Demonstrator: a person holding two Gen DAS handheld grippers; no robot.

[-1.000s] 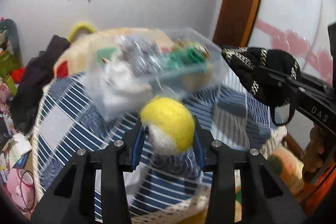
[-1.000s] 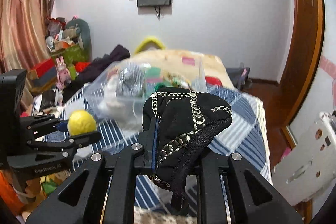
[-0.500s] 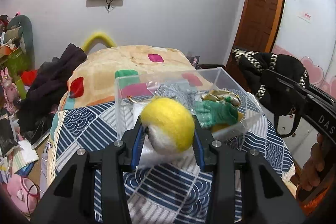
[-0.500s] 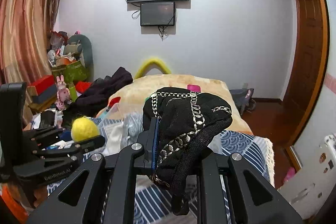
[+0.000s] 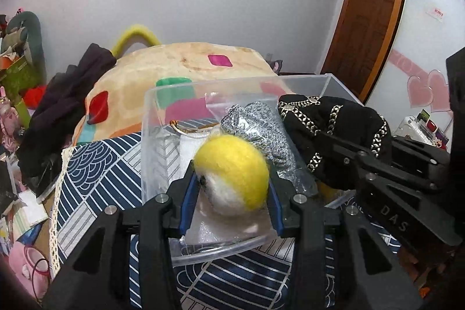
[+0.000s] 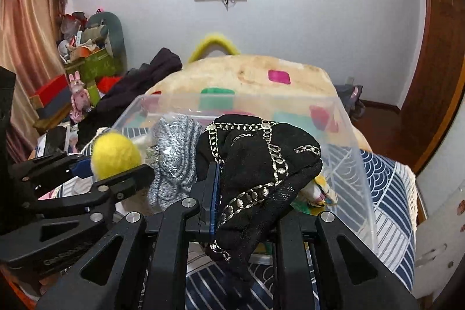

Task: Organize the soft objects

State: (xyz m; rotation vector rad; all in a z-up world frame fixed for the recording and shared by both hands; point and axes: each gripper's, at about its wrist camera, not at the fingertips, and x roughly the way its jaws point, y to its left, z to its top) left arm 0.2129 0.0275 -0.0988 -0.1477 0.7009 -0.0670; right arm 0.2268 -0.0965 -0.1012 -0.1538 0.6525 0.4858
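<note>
My left gripper (image 5: 231, 189) is shut on a yellow and white felt ball (image 5: 232, 173) and holds it over the near edge of a clear plastic box (image 5: 162, 106). My right gripper (image 6: 244, 193) is shut on a black cloth with silver chain trim (image 6: 261, 159) and holds it over the same box (image 6: 348, 135). The ball (image 6: 114, 154) and the left gripper (image 6: 116, 164) show at the left of the right wrist view. The black cloth (image 5: 334, 130) shows at the right of the left wrist view. A grey knit item in a bag (image 5: 255, 130) lies inside the box.
The box stands on a blue patterned quilt (image 5: 96, 164) over a bed with a beige blanket (image 5: 186, 60). Dark clothes (image 5: 66, 98) lie at the bed's left. Cluttered boxes and toys (image 6: 84, 63) stand at the far left. A wooden door (image 5: 369, 5) is at the right.
Both grippers have moved forward and down toward the box. The ball and the black cloth now hang over its inside. Both stay held.
</note>
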